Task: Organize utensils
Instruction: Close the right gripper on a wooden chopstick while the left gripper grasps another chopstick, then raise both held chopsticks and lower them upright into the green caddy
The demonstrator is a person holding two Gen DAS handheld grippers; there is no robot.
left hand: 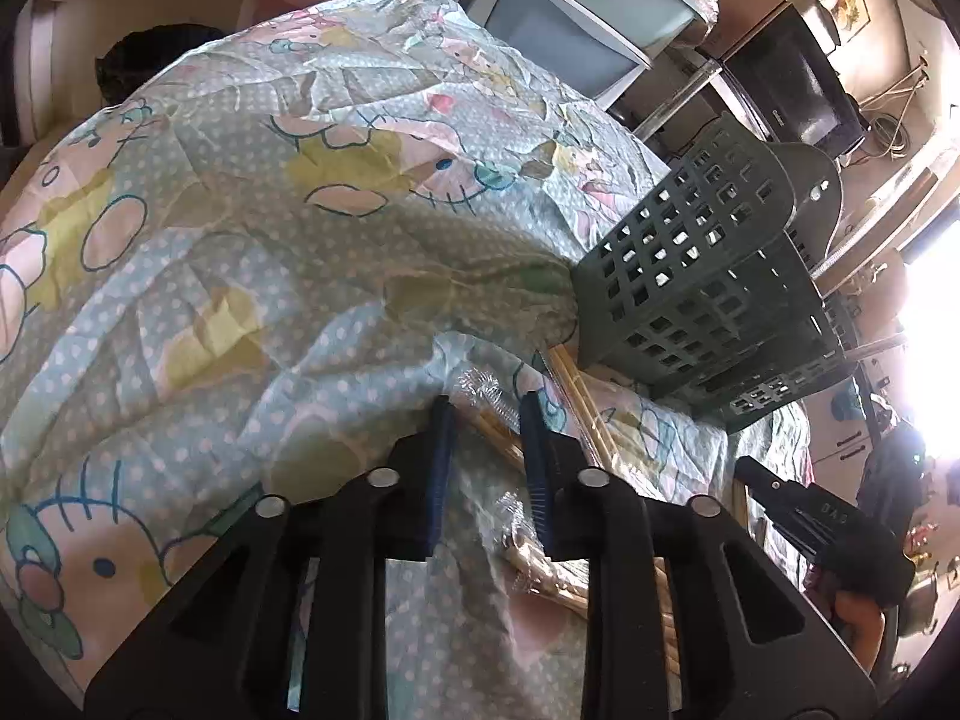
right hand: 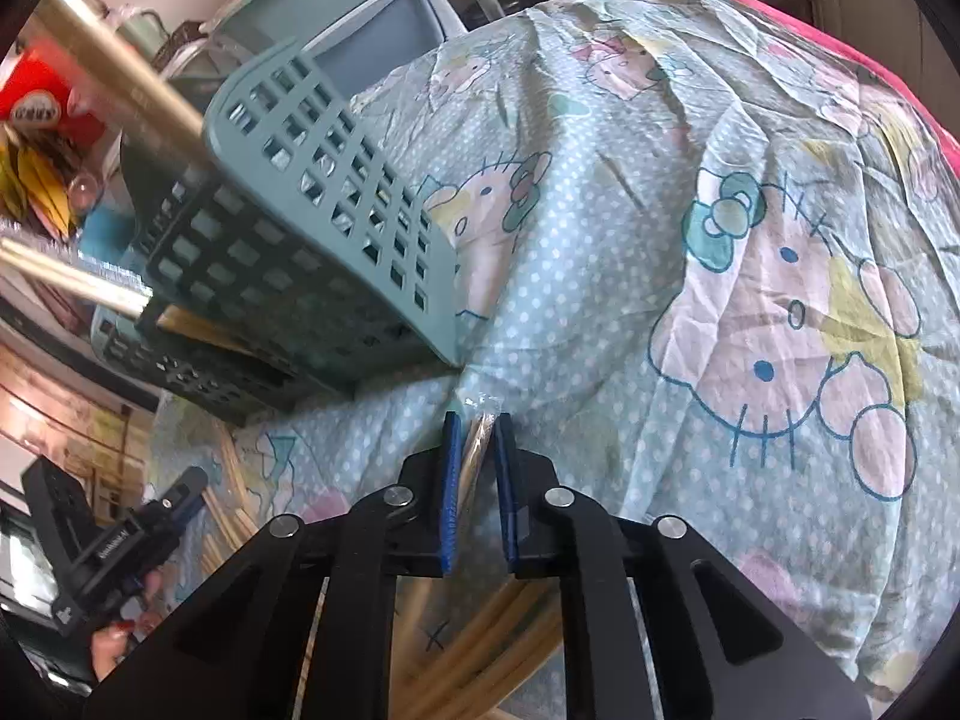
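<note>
A clear plastic packet of bamboo chopsticks lies on a cartoon-cat patterned cloth. My left gripper is shut on the packet, its blue pads pressing the wrapper. In the right wrist view, my right gripper is shut on the chopstick packet, near its crimped end. A green perforated utensil basket lies on its side just beyond the packet, and it also shows in the right wrist view as the basket. More loose chopsticks lie on the cloth by the other gripper.
The patterned cloth covers the whole rumpled work surface. Grey storage bins and a black appliance stand behind it. A metal rack pole and a red container sit close behind the basket.
</note>
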